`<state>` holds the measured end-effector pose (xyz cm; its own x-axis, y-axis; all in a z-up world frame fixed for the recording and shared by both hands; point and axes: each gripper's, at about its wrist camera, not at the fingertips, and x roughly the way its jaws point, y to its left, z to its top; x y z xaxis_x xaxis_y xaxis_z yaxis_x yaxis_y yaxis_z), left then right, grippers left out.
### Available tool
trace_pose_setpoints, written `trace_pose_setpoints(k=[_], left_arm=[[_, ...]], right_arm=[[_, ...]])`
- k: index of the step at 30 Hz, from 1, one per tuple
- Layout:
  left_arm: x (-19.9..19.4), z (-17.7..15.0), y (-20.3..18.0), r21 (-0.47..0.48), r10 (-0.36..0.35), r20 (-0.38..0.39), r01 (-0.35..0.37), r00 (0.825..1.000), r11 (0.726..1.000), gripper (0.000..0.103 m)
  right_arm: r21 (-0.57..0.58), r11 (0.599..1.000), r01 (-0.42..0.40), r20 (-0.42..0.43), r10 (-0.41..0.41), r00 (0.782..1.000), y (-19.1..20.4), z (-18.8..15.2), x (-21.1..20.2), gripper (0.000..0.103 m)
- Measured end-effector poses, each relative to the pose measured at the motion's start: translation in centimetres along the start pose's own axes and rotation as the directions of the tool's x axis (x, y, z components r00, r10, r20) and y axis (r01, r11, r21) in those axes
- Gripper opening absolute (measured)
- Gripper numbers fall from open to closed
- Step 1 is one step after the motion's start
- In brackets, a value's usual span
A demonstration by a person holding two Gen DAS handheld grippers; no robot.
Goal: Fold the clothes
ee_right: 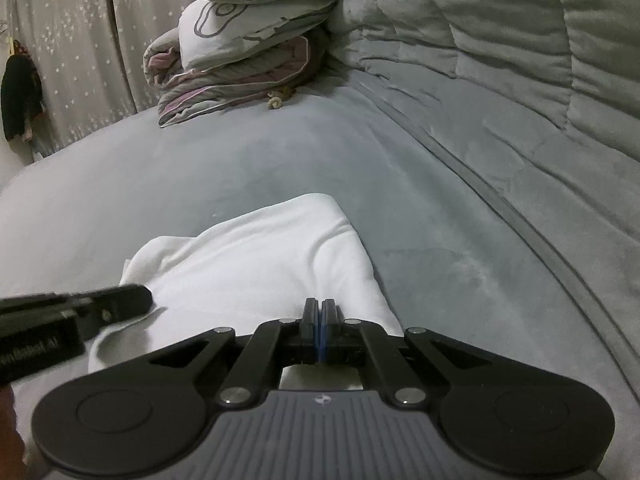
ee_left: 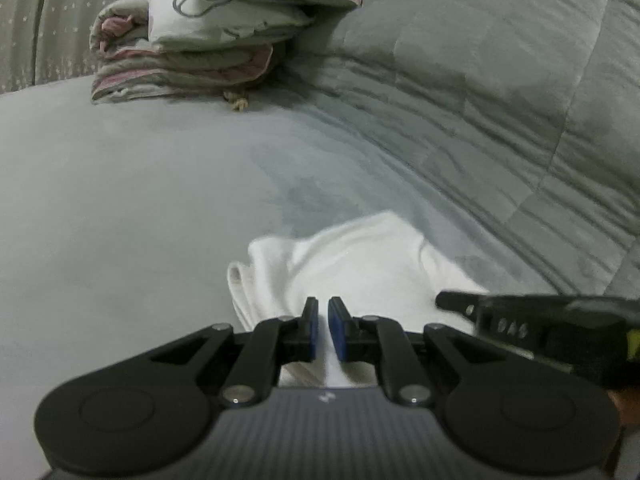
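Left claw point(ee_left: 323, 308): blue-padded jaws drawn narrow, a thin ridge of white garment point(ee_left: 356, 264) pinched between them. Right claw point(ee_right: 319, 310): jaws fully together over the garment's near edge; whether any fabric is caught between the pads cannot be told.

The white garment – partly folded, a rounded fold at its far end – lies on the grey bed point(ee_left: 120, 200), directly ahead of both claws at 12 o'clock. In the left wrist view the right claw enters from 3 o'clock, its tip over the garment's right part; lettering on its side is visible but too blurred to read with confidence. In the right wrist view the left claw enters from 9 o'clock, and its body carries pale lettering ending in "AI" – the rest is illegible.

At 11 o'clock, far across the bed, a stack of folded bedding point(ee_right: 236, 80) in grey and pink carries a white pillow point(ee_right: 240, 32) with a grey outline drawing. A small beige knotted object point(ee_right: 278, 98) lies at the stack's base. A quilted grey cover point(ee_right: 520, 60) rises at 2 o'clock. A star-patterned curtain point(ee_right: 80, 40) hangs at 10 o'clock.
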<state>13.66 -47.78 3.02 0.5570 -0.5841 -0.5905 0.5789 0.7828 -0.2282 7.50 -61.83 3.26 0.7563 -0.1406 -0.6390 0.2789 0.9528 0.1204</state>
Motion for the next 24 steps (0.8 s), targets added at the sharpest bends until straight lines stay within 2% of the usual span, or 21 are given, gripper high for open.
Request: trace_pose_setpoints(k=[7, 10, 16, 24], left_arm=[[0.4, -0.4, 0.0, 0.006, 0.015, -0.014, -0.015, 1.0, 1.0, 0.009], [0.4, -0.5, -0.1, 0.017, 0.024, -0.017, -0.023, 1.0, 1.0, 0.009], [0.4, -0.6, -0.2, 0.023, 0.027, -0.023, -0.026, 0.999, 0.999, 0.009], [0.4, -0.6, -0.1, 0.029, 0.028, -0.022, -0.028, 0.999, 0.999, 0.009]], right_arm=[[0.0, 1.0, 0.025, -0.033, -0.025, 0.999, 0.5, -0.2, -1.6, 0.0], [-0.025, 0.998, 0.056, -0.048, -0.058, 0.997, 1.7, 0.0, -2.4, 0.007], [-0.072, 0.995, 0.074, -0.091, -0.08, 0.993, 2.5, -0.8, -2.4, 0.007], [-0.052, 0.997, 0.057, -0.11, -0.063, 0.992, 1.7, -1.4, -2.4, 0.007]])
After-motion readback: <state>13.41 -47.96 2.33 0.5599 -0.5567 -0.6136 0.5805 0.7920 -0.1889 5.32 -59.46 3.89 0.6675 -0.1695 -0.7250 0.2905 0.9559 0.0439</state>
